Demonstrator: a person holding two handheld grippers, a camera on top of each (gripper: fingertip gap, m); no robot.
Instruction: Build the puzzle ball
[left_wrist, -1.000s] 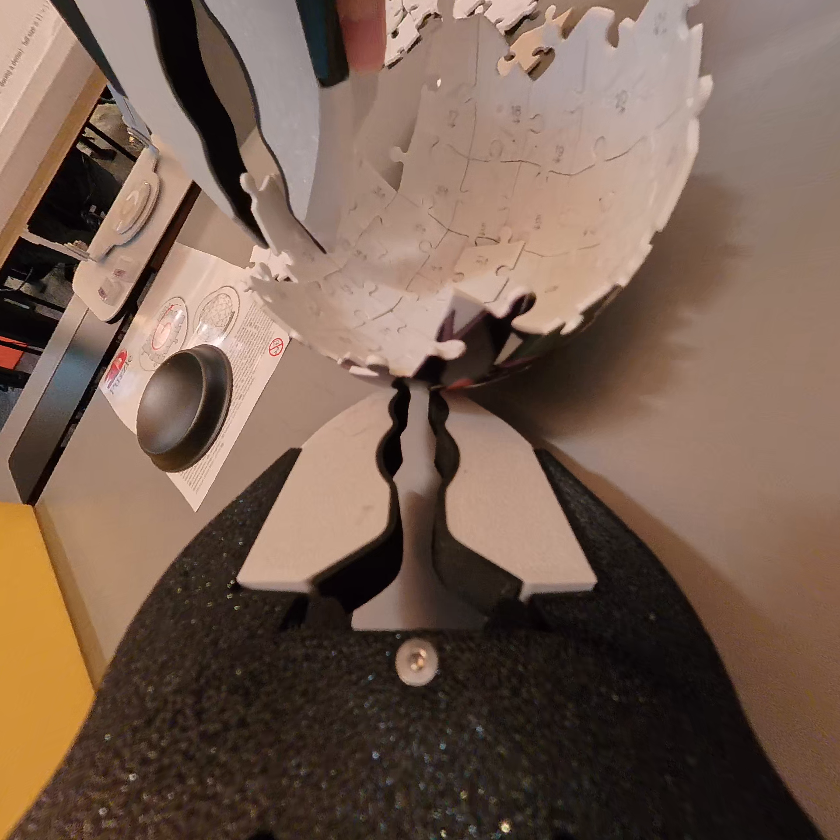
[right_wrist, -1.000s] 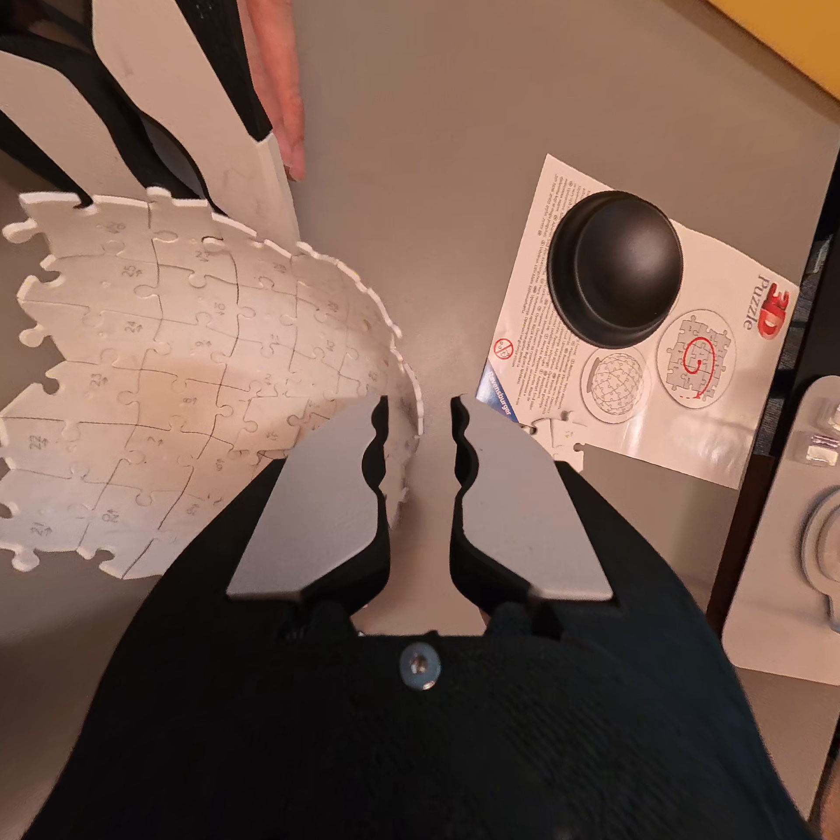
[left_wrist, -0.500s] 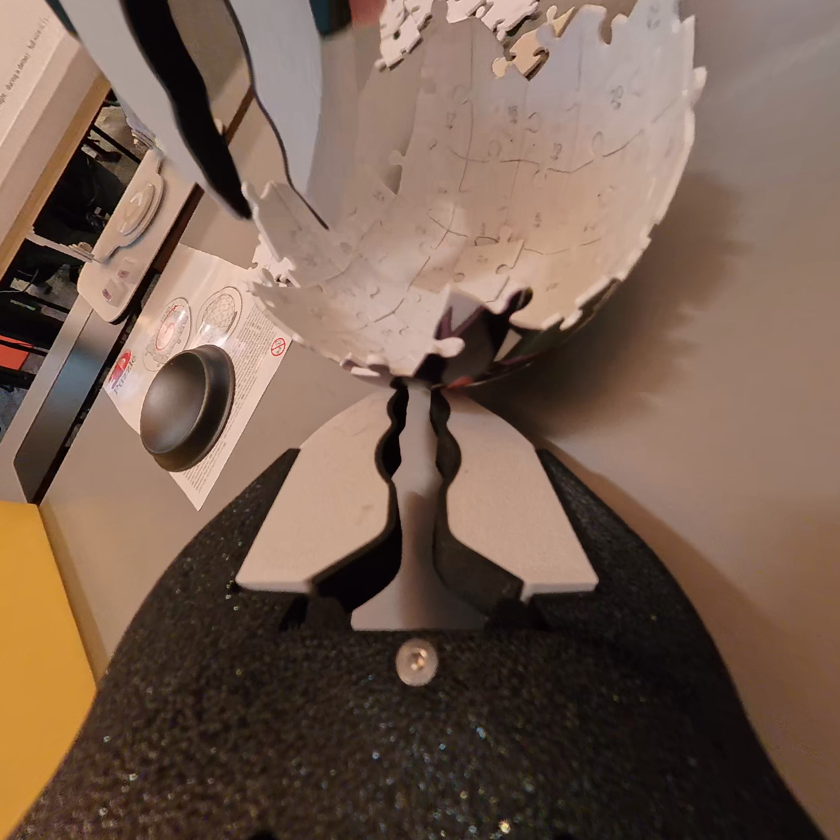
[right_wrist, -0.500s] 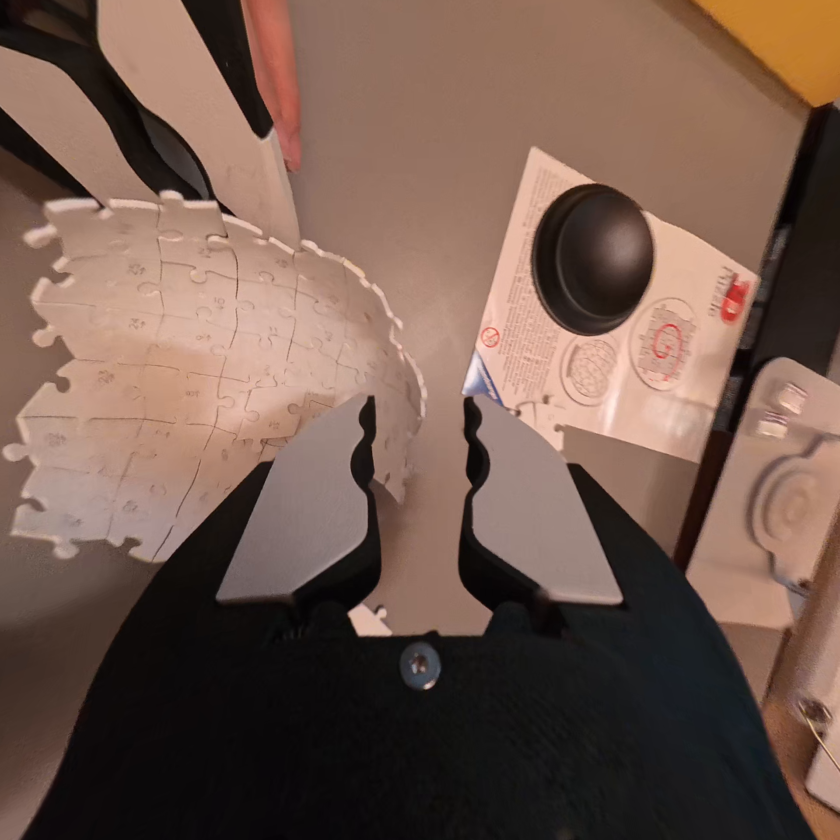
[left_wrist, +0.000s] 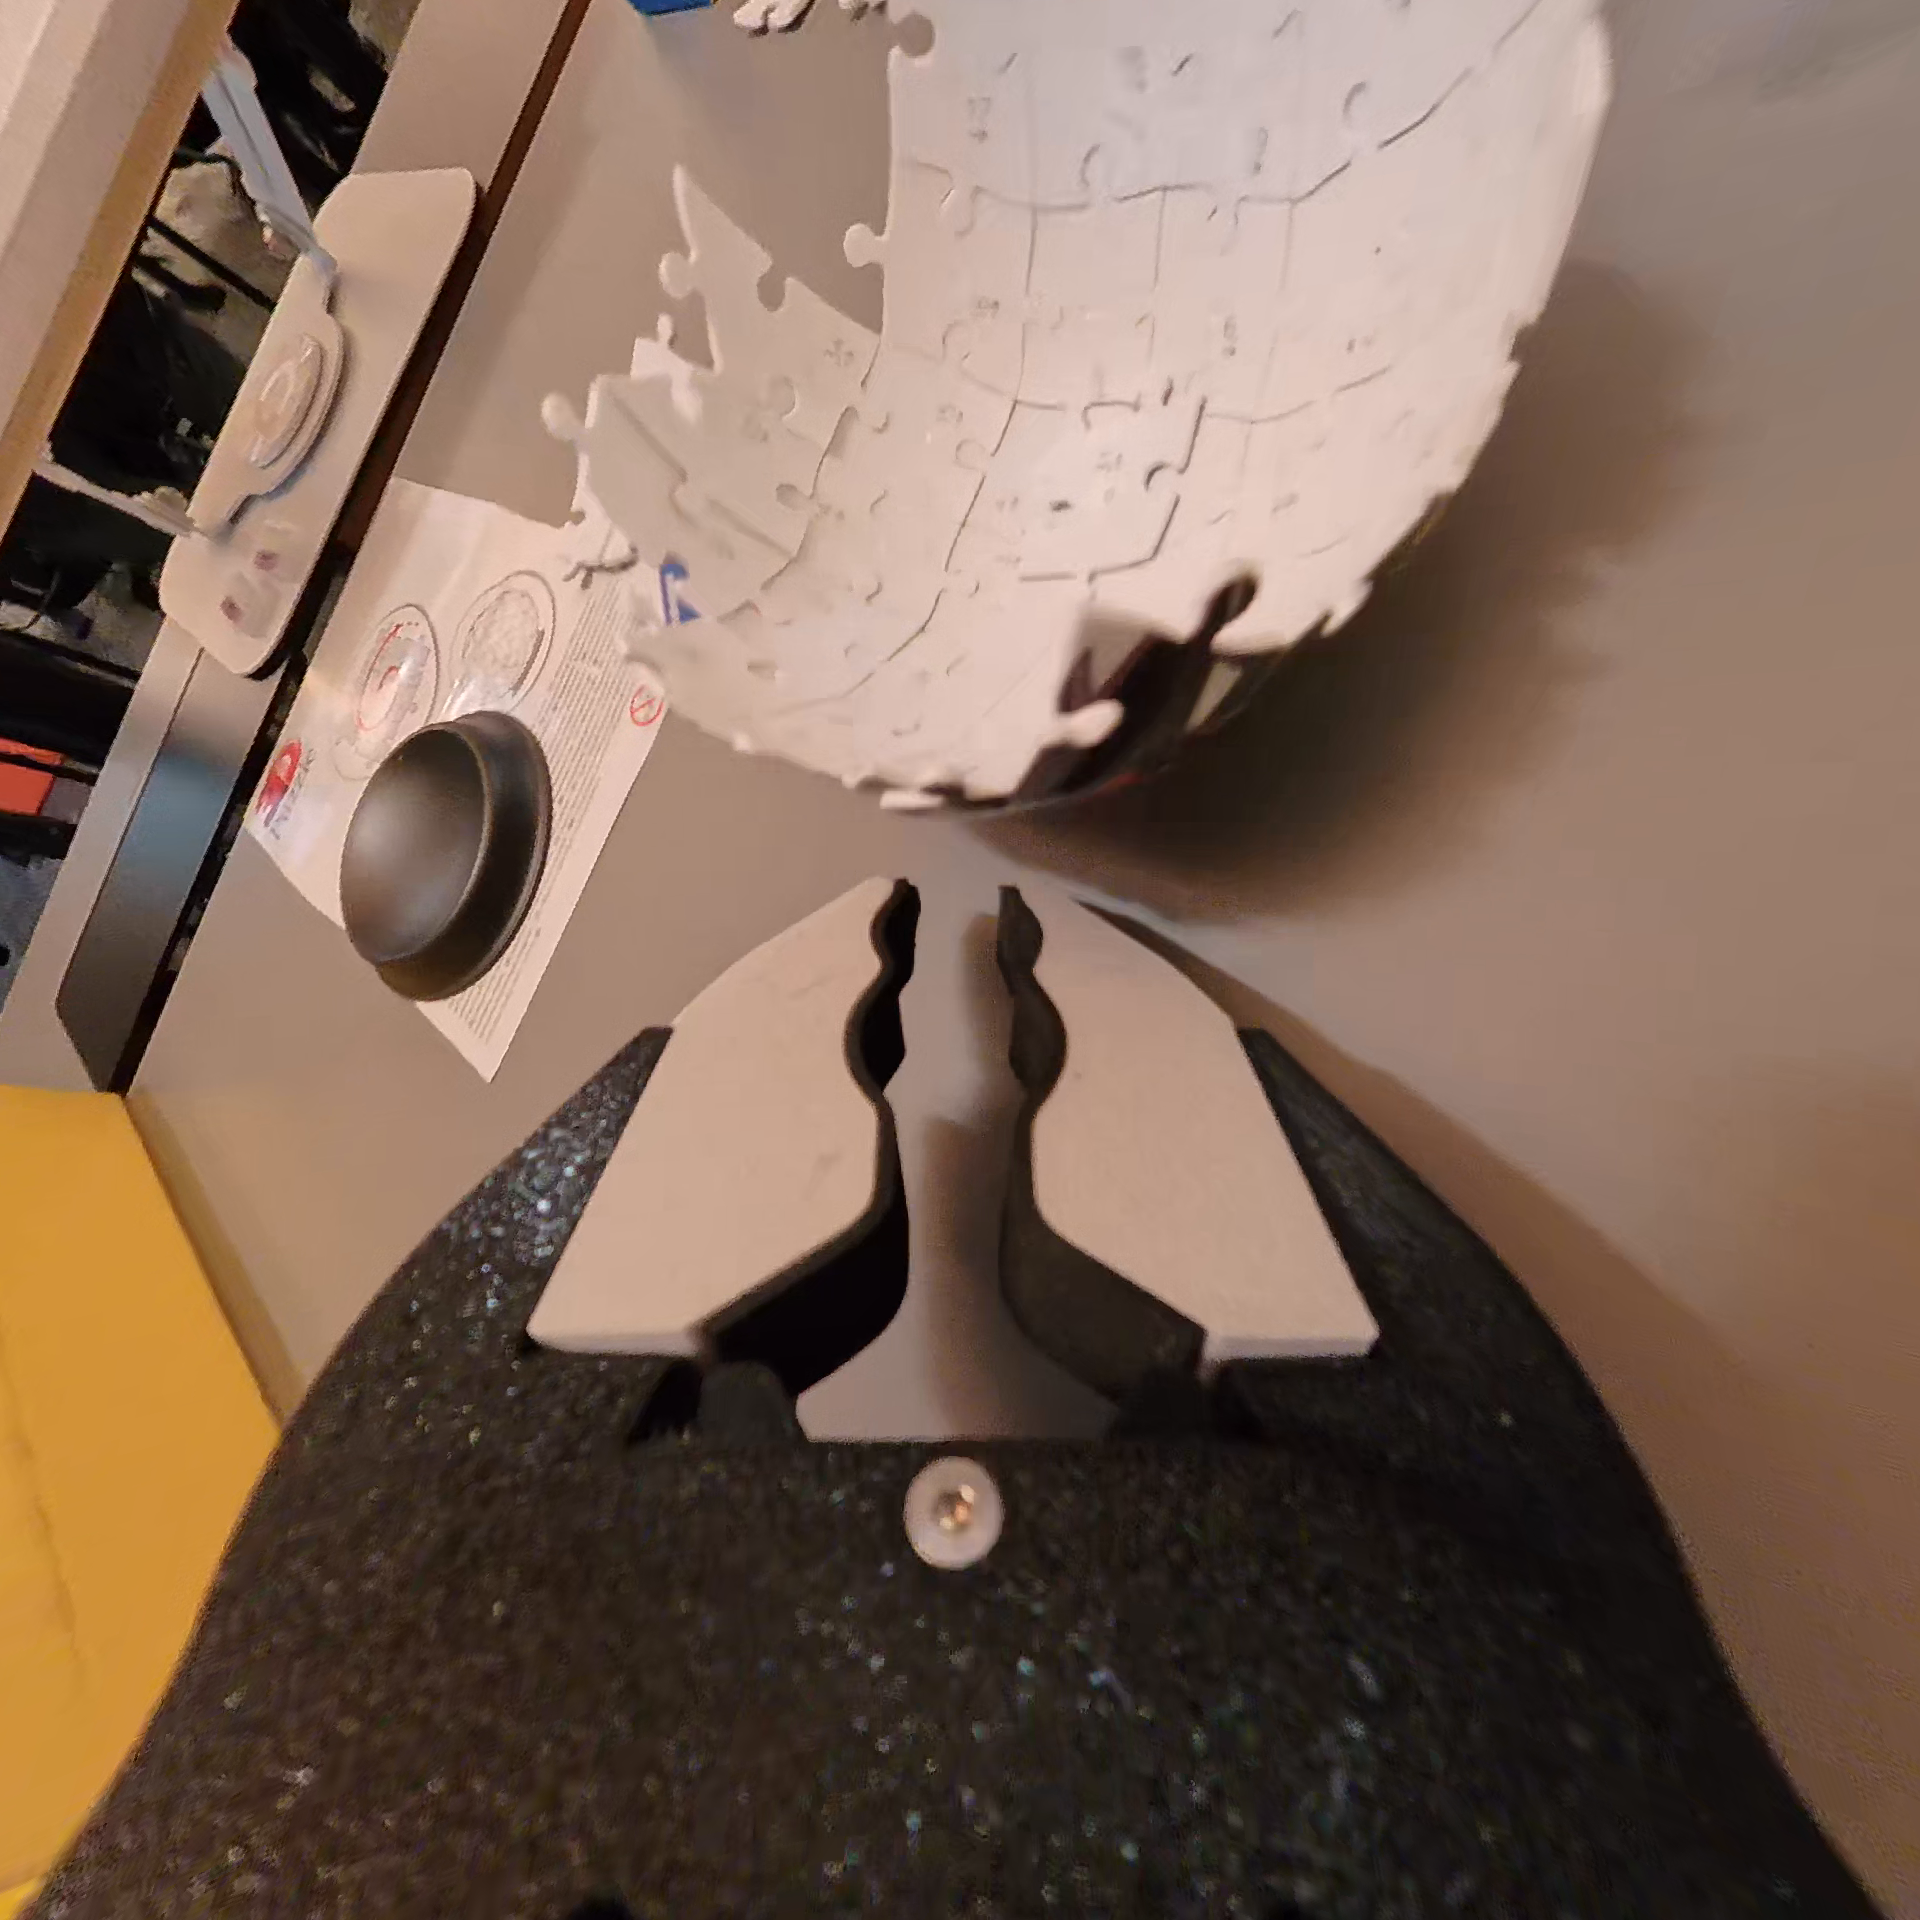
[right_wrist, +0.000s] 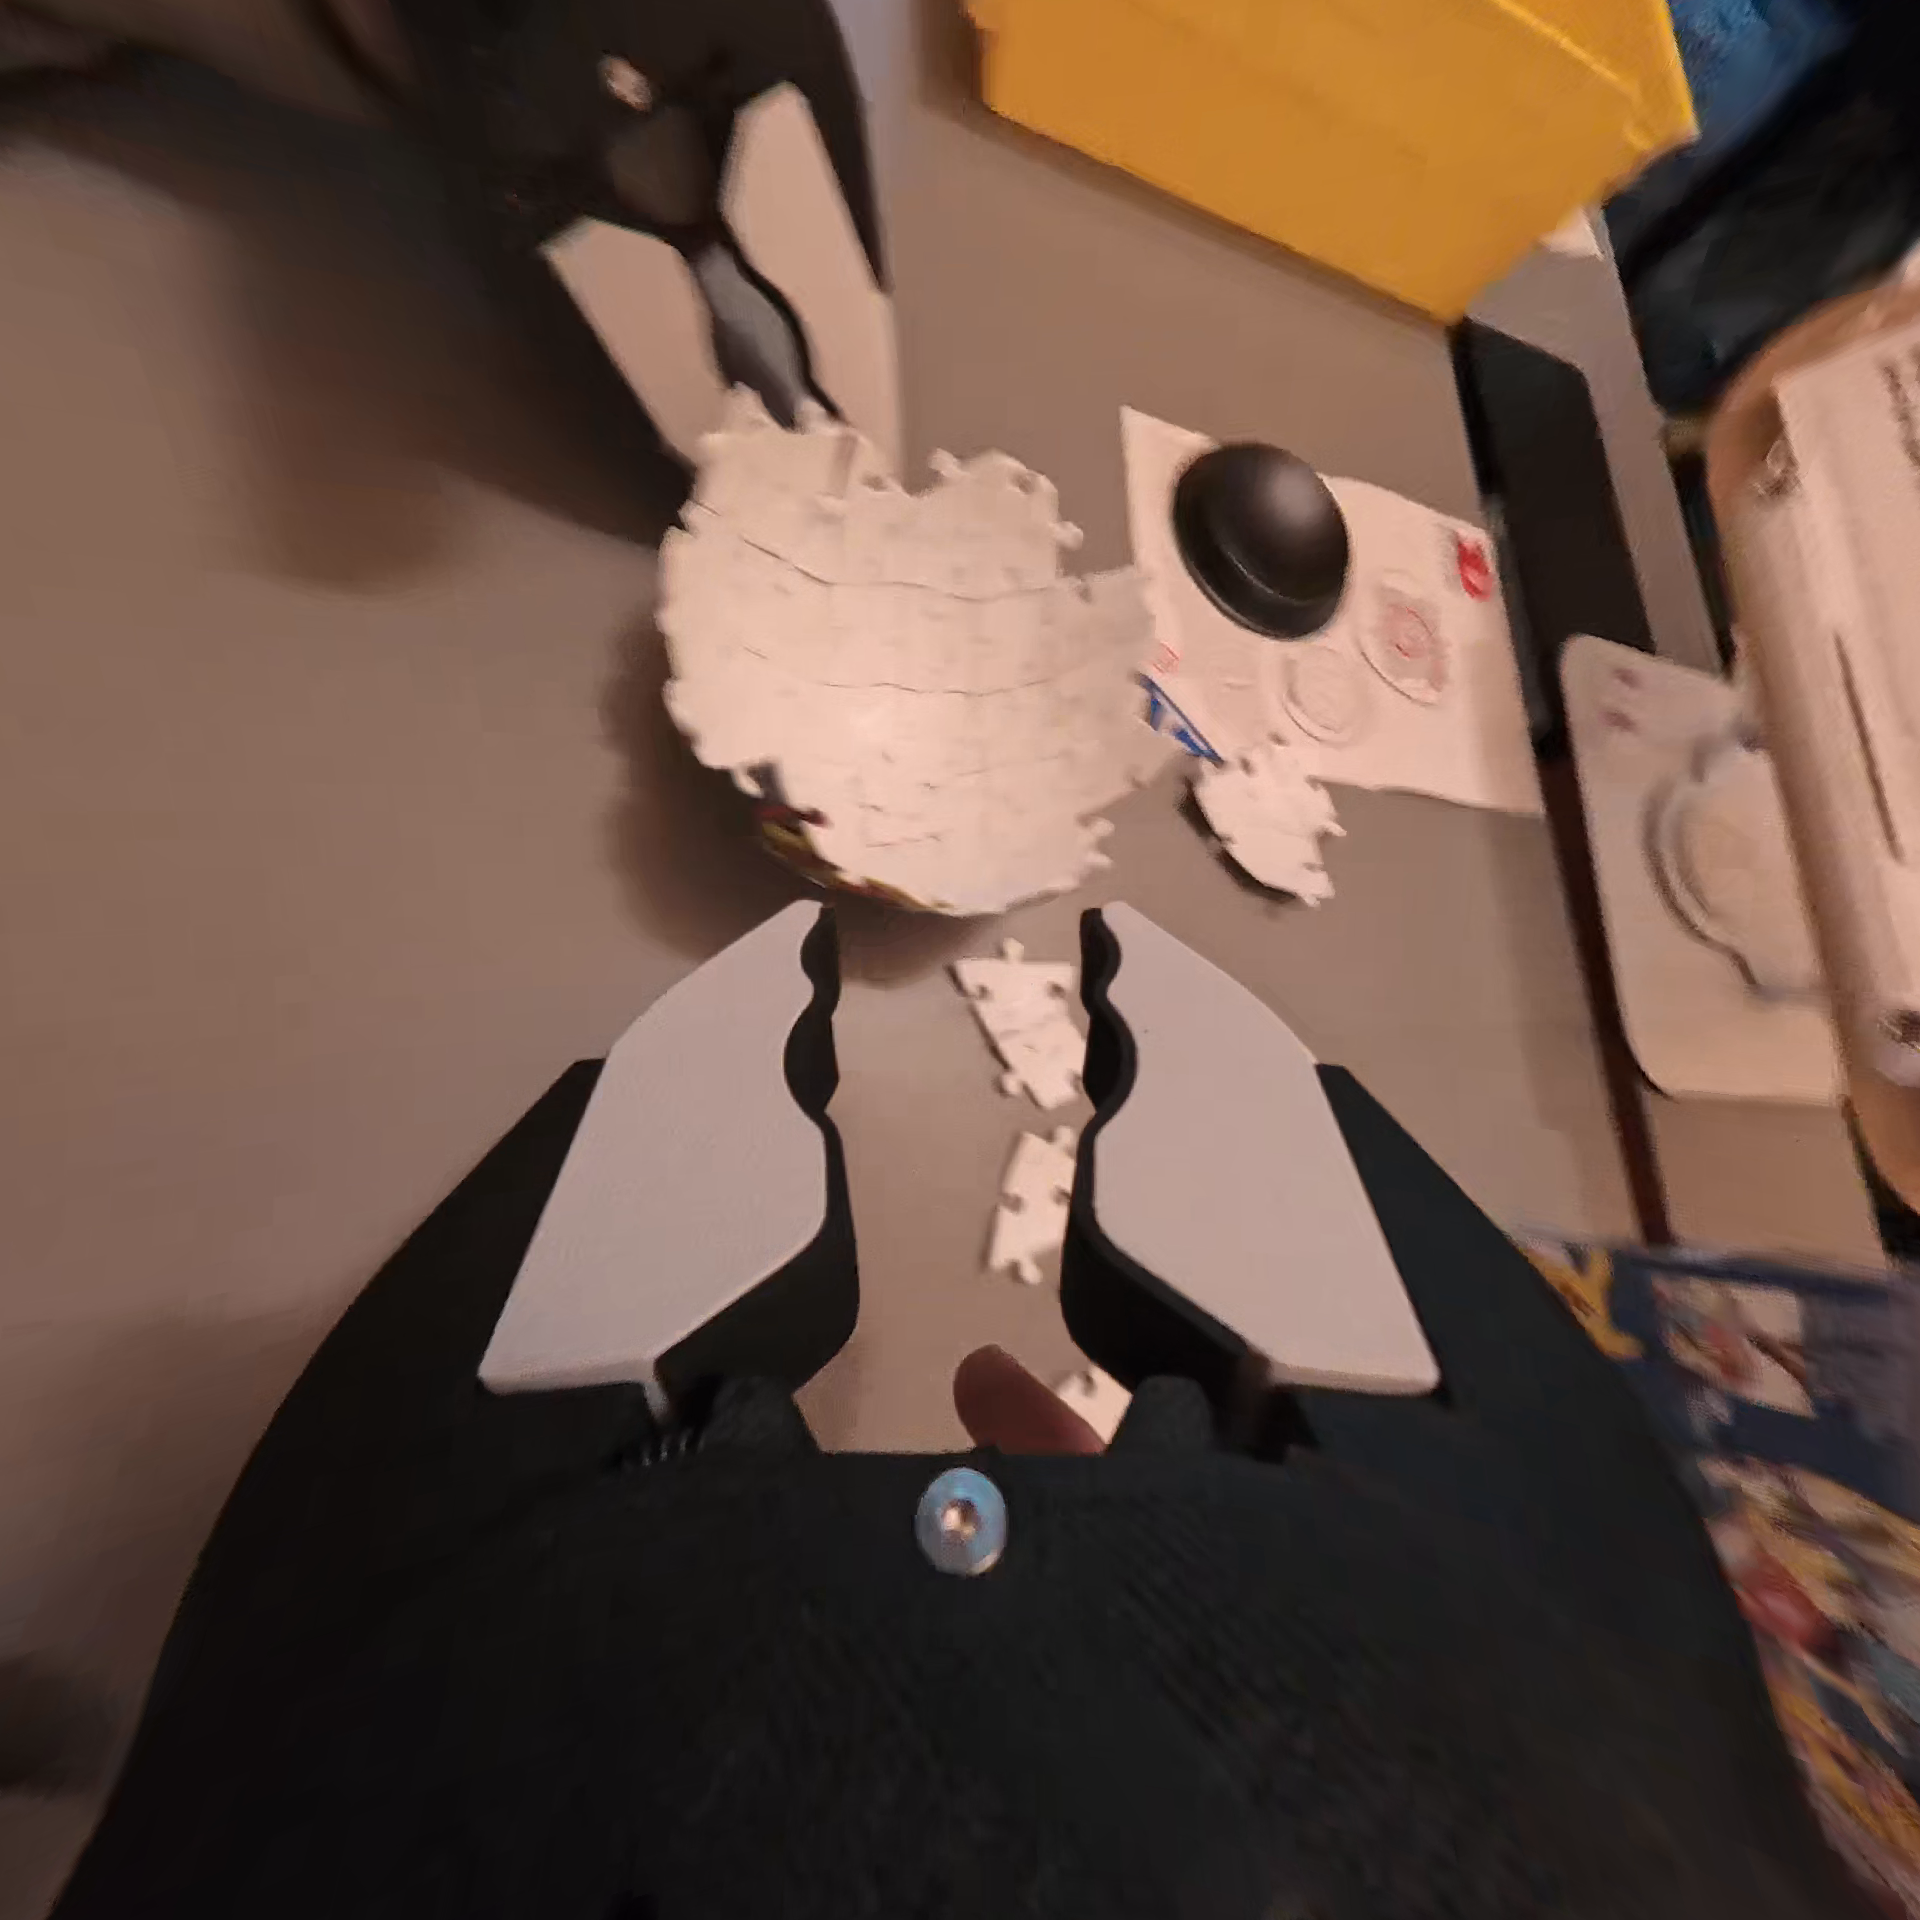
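The half-built puzzle ball (left_wrist: 1143, 364) is a white bowl-shaped shell with its hollow side facing me and a printed outer face; it rests on the grey table. My left gripper (left_wrist: 956, 899) is slightly open and empty, its tips just short of the shell's near rim. In the right wrist view the shell (right_wrist: 894, 675) lies ahead of my right gripper (right_wrist: 956, 925), which is wide open and empty. The left gripper (right_wrist: 774, 395) shows beyond the shell's far rim. Loose white pieces (right_wrist: 1023, 1023) lie on the table between my right fingers. A small joined cluster (right_wrist: 1262, 821) lies to the shell's right.
A black dome stand (right_wrist: 1262, 540) sits on an instruction sheet (right_wrist: 1403, 665); both also show in the left wrist view (left_wrist: 442, 852). A yellow box (right_wrist: 1299, 135) stands beyond them. A white plastic tray (right_wrist: 1714, 883) and the printed puzzle box (right_wrist: 1766, 1455) are at the right. There is about 15 cm between the tips of the two grippers.
My left gripper has let go of the shell's rim and backed off a little. My right gripper has opened wider and pulled well back from the shell.
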